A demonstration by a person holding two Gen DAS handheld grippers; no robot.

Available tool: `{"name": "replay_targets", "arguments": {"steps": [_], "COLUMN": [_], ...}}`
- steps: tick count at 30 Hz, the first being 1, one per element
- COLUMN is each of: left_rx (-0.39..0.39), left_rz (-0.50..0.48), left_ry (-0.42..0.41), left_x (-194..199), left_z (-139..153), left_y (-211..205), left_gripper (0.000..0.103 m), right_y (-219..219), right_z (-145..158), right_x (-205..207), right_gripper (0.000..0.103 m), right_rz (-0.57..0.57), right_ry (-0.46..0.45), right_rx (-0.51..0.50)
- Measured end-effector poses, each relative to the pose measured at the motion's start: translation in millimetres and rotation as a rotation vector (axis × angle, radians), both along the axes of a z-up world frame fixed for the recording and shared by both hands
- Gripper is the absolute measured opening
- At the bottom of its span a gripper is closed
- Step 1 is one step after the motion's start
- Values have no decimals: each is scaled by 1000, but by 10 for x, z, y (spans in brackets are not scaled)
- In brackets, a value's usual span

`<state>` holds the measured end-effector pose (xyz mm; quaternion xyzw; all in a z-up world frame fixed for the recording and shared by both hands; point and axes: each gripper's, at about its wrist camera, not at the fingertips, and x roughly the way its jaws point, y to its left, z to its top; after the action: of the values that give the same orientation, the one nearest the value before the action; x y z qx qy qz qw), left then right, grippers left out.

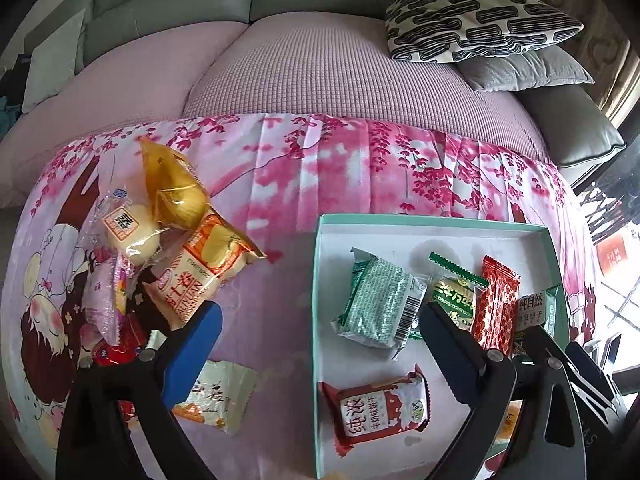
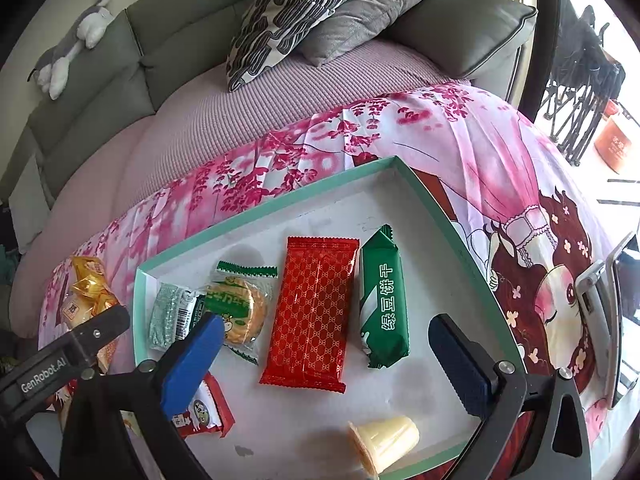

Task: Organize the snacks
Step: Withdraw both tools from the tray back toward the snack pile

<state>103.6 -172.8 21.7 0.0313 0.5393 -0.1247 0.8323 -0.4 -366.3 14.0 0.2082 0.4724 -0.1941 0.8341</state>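
Note:
A white tray with a teal rim (image 2: 256, 208) lies on the pink flowered cloth. In it are a green foil packet (image 2: 170, 316), a round cookie packet (image 2: 240, 308), a red patterned packet (image 2: 312, 312), a green biscuit pack (image 2: 384, 300), a red-and-white packet (image 2: 204, 412) and a jelly cup (image 2: 386, 442). My right gripper (image 2: 326, 326) hovers open above the red packet and the green pack, pressing on nothing. My left gripper (image 1: 323, 314) is open over the tray's left rim (image 1: 316, 280), empty. Left of it lies a loose pile: a yellow chips bag (image 1: 176, 188), a bun (image 1: 136, 236) and a cheese roll pack (image 1: 200, 280).
A white-and-orange packet (image 1: 216, 396) lies on the cloth below the left finger. A patterned pillow (image 1: 476, 20) and a grey pillow (image 1: 520, 72) rest on the sofa behind. A plush toy (image 2: 76, 40) sits on the sofa back. A propped device (image 2: 612, 320) stands right of the tray.

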Motion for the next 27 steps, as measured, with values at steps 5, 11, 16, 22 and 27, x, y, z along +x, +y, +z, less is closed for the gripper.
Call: {"name": "replay_targets", "arguments": {"steps": [5,11,16,22,27], "left_rx": [42,81,75,54,30], "left_rz": [-19,-10,66,165,254], "left_ry": [-23,-31,-32,-48,-42], "left_x": [-114,-280,-313,-259,-207], "left_z": [69,34,44,94,87], "left_y": [176,517,918,1374,1761], "left_gripper": [99,99,99,99,99], "right_y": [99,405,767,1105,1372], "right_z": [47,40,59,4,-19], "right_x": [3,48,119,156,177], "right_gripper": [103,103,103,103,103], "right_rz": [20,71,164,230,292], "right_ry": [12,31,26,41,40], "right_rx": [-21,-24,-37,-50,-72]}}
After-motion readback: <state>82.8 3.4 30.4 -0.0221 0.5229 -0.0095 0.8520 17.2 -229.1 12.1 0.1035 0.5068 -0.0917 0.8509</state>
